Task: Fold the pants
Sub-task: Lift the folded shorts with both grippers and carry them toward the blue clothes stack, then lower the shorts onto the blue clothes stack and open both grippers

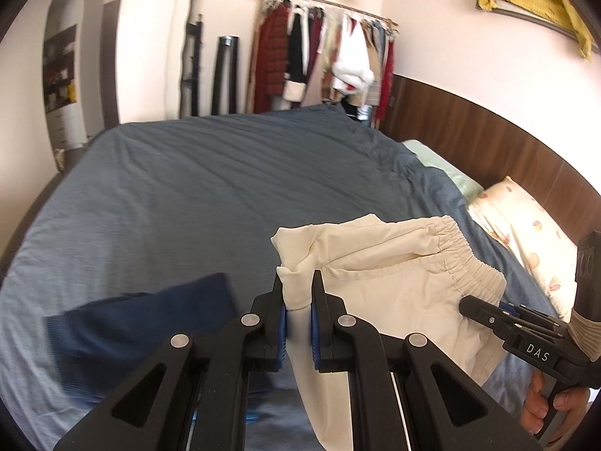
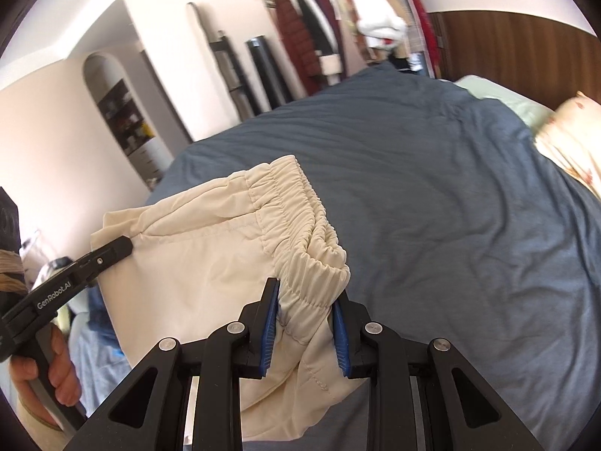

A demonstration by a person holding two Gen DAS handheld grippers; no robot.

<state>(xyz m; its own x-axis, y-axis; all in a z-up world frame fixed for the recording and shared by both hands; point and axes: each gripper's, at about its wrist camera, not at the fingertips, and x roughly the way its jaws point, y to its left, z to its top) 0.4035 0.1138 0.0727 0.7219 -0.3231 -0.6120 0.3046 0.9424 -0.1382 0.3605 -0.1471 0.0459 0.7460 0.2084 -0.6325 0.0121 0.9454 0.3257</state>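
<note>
— What have you got hold of?
— My left gripper (image 1: 298, 306) is clamped on a bunched edge of the cream pants (image 1: 379, 263); my right gripper (image 2: 306, 310) pinches their elastic waistband (image 2: 296, 203).
— Where are the pants?
— Hanging between both grippers above the blue duvet (image 1: 195, 188), clothes rack (image 1: 323, 49) beyond.

Black hand-held gripper (image 1: 298, 300) with blue pads (image 2: 267, 338), silver screws.
</note>
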